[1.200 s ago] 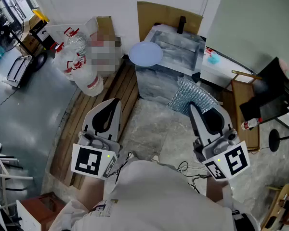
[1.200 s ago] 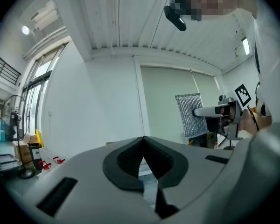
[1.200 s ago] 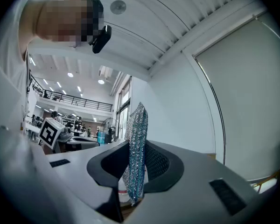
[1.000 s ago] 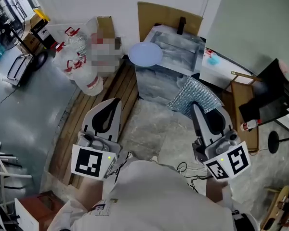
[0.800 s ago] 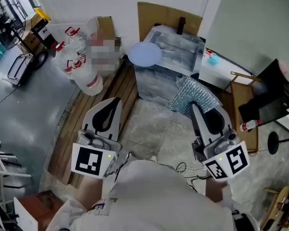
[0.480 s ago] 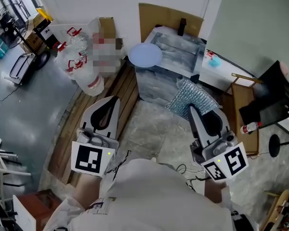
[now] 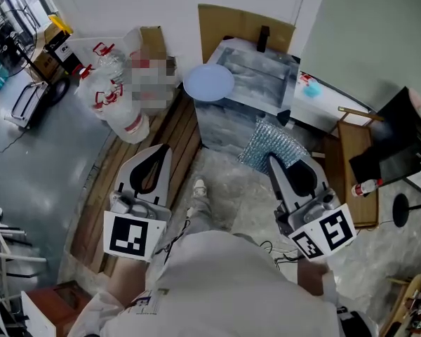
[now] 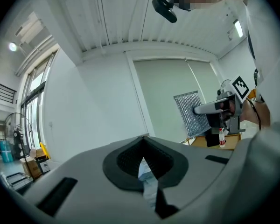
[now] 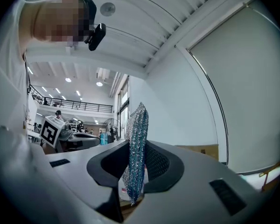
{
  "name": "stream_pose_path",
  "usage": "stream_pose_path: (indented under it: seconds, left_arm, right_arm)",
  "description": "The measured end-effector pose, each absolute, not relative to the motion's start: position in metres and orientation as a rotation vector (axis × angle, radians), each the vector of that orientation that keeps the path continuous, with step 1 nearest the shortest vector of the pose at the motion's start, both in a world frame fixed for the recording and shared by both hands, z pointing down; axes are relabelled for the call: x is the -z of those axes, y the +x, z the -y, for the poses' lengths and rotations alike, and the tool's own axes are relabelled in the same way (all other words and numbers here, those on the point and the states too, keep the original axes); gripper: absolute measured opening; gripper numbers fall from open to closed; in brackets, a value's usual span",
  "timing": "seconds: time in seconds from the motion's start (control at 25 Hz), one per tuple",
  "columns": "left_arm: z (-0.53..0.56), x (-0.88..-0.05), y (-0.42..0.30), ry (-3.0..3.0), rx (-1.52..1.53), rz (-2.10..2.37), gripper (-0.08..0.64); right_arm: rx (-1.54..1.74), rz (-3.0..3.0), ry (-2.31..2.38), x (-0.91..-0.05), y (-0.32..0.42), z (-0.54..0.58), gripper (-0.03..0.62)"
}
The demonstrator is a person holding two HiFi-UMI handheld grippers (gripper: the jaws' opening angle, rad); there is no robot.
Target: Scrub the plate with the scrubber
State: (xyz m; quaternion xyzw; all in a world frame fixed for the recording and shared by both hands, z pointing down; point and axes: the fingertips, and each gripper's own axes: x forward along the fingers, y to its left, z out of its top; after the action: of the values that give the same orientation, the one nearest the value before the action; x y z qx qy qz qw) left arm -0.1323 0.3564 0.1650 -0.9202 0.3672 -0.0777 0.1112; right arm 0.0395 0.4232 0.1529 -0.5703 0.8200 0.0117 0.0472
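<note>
Mottled grey floor (image 7: 231,181), with wooden slats (image 7: 179,128) along its left; against the white wall stands a table (image 7: 256,65) wrapped in wrinkled plastic, cardboard (image 7: 228,20) behind it and clear bags (image 7: 116,83) further left; the plate (image 7: 209,83) — pale blue, round — lies at the table's left corner. The left gripper (image 7: 164,148) is closed on nothing; the right gripper (image 7: 272,159) pinches the scrubber (image 7: 270,139), a silvery mesh pad standing on edge between its jaws, well apart from the plate; the person's torso covers both hands, and the pad's lower end is lost behind the jaws — the bags' contents are hard to make out.
</note>
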Motion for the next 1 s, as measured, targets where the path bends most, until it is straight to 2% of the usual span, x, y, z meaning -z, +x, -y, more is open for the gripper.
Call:
stream_pose_path:
  seconds: [0.36, 1.0]
  left_arm:
    - [-0.281, -0.191, -0.121, -2.749, 0.245, -1.062, 0.017]
    - [-0.072, -0.200, -0.110, -2.813, 0.304, -1.071, 0.017]
  right_arm:
    - [0.024, -2.503, -1.815, -0.179, 0.051, -0.354, 0.104]
    - [0.106, -2.592, -1.840, -0.188, 0.052, -0.136, 0.104]
